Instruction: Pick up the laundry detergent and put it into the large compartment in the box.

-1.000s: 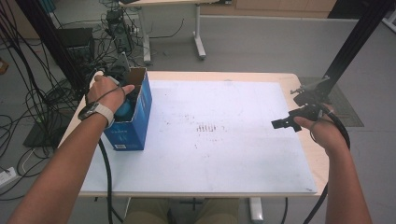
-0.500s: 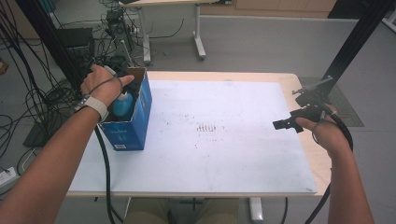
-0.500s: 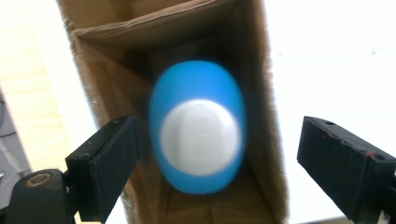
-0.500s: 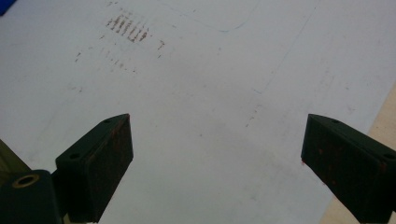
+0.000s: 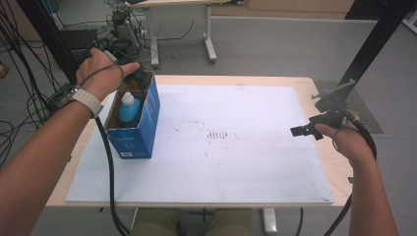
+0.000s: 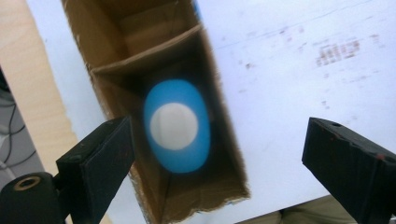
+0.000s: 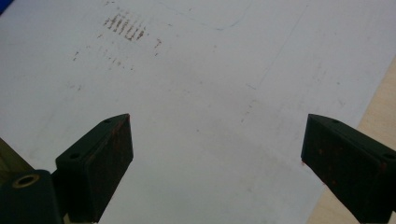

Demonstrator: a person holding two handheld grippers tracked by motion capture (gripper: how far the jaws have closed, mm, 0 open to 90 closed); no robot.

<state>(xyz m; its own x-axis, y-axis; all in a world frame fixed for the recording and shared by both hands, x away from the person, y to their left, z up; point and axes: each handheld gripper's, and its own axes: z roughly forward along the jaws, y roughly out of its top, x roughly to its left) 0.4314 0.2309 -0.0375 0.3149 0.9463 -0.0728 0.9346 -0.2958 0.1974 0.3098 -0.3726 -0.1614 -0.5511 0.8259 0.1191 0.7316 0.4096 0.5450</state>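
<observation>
Bottle sitting upright inside cardboard box | your left gripper fingers just been opening, holding nothing | right gripper hovering open | placement looking done.

place: lab or workshop, as I see it | signs: black cable bundles | black frame posts | electronics gear on grey floor | bare worktables

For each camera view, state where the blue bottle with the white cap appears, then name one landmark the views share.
High view: blue bottle with the white cap stands upright inside the blue cardboard box, at left.
Left gripper view: bottle seen from above, centre, in the box.
Right gripper view: not in it.
Shared landmark: white table sheet with brown marks.
</observation>
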